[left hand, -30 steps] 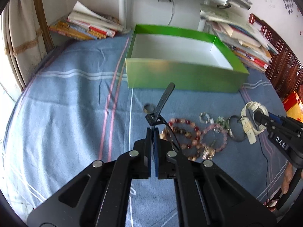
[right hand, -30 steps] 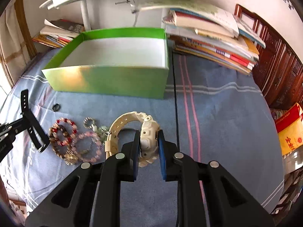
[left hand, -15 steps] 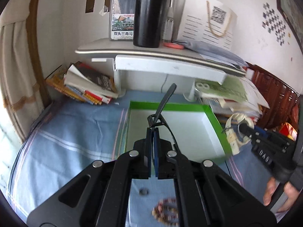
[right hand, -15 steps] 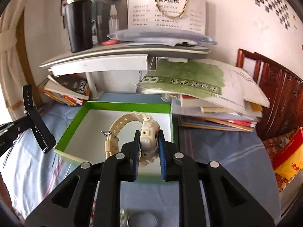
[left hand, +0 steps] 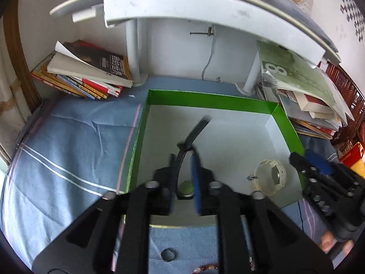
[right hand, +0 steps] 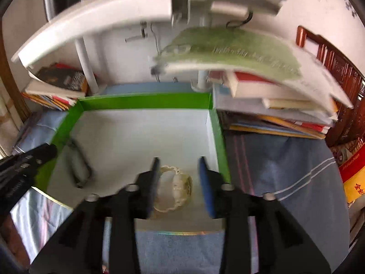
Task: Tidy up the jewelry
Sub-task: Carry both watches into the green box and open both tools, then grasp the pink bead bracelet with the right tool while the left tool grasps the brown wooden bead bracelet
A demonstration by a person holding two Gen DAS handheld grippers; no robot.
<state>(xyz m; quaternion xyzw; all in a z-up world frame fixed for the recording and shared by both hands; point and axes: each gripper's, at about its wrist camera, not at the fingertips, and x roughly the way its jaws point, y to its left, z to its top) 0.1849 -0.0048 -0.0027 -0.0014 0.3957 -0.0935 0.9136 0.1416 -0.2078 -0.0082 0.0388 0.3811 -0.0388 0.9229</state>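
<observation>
Two watches now lie inside the green box (left hand: 212, 101). The cream watch (right hand: 174, 186) rests on the box floor near the right wall, directly beneath the right gripper (right hand: 179, 182), whose fingers stand wide apart and grasp nothing. The black watch (left hand: 190, 146) sits by the left wall; the left gripper (left hand: 183, 182) has its fingers partly parted around it, and whether the strap still touches a pad cannot be told. Judged placement: both released low over the floor, well apart, so they do not tangle. Half a second earlier, both grippers were clamped on their watches, carried above the box; both have since descended and opened. A bead bracelet (left hand: 206, 268) remains on the blue cloth (left hand: 68, 150).
</observation>
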